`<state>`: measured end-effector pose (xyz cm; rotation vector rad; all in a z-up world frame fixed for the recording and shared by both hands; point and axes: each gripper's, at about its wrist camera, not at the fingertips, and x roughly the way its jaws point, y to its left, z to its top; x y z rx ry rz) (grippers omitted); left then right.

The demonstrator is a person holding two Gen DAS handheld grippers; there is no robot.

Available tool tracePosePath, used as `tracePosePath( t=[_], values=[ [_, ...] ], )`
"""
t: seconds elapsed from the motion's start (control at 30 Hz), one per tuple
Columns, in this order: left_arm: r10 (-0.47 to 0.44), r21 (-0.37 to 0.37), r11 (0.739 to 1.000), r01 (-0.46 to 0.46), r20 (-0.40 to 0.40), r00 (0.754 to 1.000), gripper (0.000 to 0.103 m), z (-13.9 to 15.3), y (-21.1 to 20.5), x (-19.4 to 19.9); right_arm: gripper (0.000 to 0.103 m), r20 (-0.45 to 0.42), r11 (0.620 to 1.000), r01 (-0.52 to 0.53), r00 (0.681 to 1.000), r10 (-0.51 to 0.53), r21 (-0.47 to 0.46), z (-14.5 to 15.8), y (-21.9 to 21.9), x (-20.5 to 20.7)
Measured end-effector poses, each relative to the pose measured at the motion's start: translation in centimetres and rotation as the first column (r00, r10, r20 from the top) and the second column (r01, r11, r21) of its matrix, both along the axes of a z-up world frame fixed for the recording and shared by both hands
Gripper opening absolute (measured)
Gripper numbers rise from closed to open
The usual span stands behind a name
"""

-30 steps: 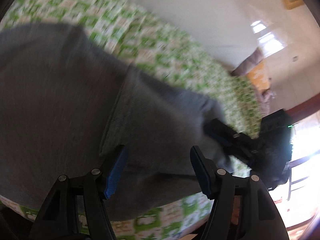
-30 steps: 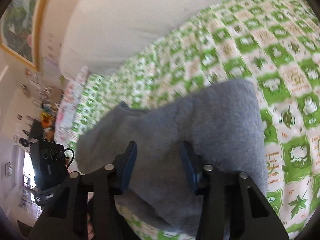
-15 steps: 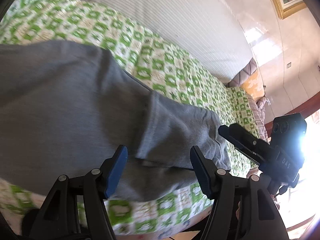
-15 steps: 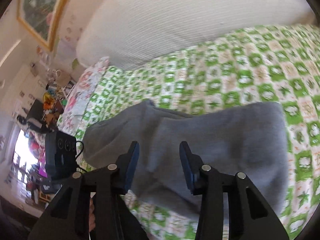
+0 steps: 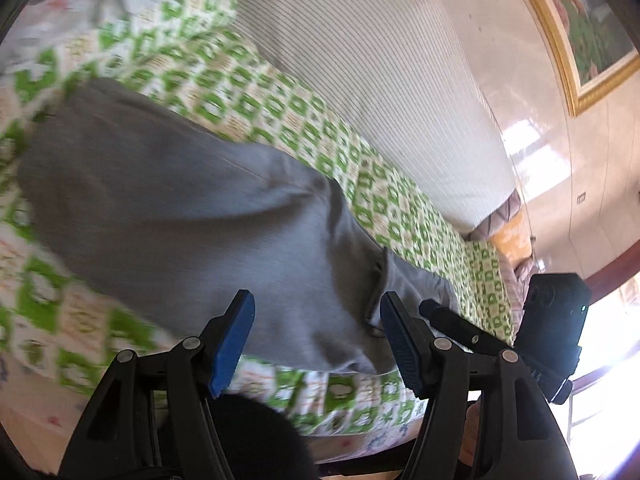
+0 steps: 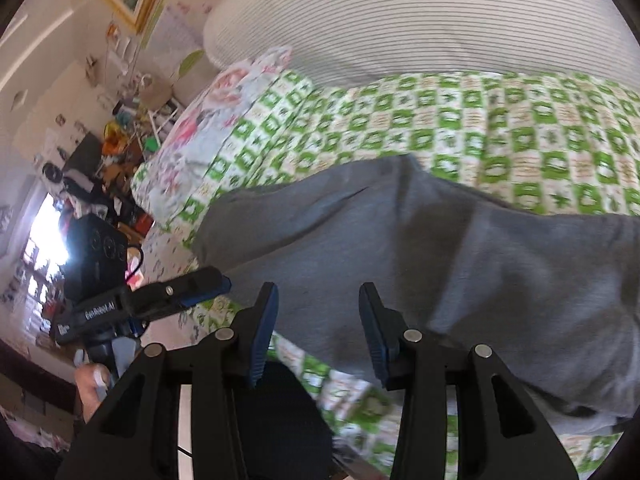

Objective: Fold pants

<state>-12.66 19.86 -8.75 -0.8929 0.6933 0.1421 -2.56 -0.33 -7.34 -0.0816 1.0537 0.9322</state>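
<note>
Grey pants (image 5: 192,220) lie folded lengthwise on a green-and-white patterned bed cover (image 5: 280,120). They also show in the right wrist view (image 6: 460,256). My left gripper (image 5: 316,336) is open and empty, held above the near edge of the pants. My right gripper (image 6: 316,328) is open and empty, above the pants' near edge. The right gripper shows in the left wrist view (image 5: 452,320), and the left gripper shows in the right wrist view (image 6: 200,284), both beside the bed edge.
A large striped white cushion (image 6: 420,24) lies along the far side of the bed. A floral pillow (image 6: 208,128) sits at the bed's end. Cluttered shelves (image 6: 100,152) stand by the wall. A framed picture (image 5: 580,28) hangs above.
Both grippers have pulled back and up from the pants, so more of the bed and room shows. Both have stayed open and empty.
</note>
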Motion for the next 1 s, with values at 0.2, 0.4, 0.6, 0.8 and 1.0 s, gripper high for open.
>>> tracePosePath(
  t=[0.2, 0.4, 0.6, 0.8, 1.0],
  values=[
    [0.029, 0.009, 1.000, -0.029, 0.005, 1.000, 0.066, 0.5, 3.9, -3.6, 0.044, 0.004, 0.995, -0.088, 0.996, 0.088, -0.040, -1.2, 4.7, -3.3],
    [0.115, -0.025, 0.993, -0.115, 0.007, 0.993, 0.066, -0.3, 6.1, -6.5, 0.044, -0.006, 0.983, -0.173, 0.985, 0.173, -0.060, -2.1, 8.6, -5.1],
    [0.195, -0.062, 0.979, -0.194, 0.012, 0.981, 0.066, -1.3, 6.6, -7.8, 0.044, 0.000, 0.963, -0.260, 0.965, 0.261, -0.068, -1.3, 12.4, -4.6],
    [0.289, -0.102, 0.953, -0.286, 0.010, 0.957, 0.066, -2.1, 7.3, -8.7, 0.052, -0.051, 0.934, -0.353, 0.935, 0.350, -0.056, -0.9, 15.9, -2.8],
    [0.406, -0.189, 0.896, -0.401, -0.014, 0.914, 0.066, -3.5, 7.5, -8.8, 0.053, -0.169, 0.855, -0.507, 0.857, 0.486, -0.111, -1.9, 21.8, 0.1]
  ],
)
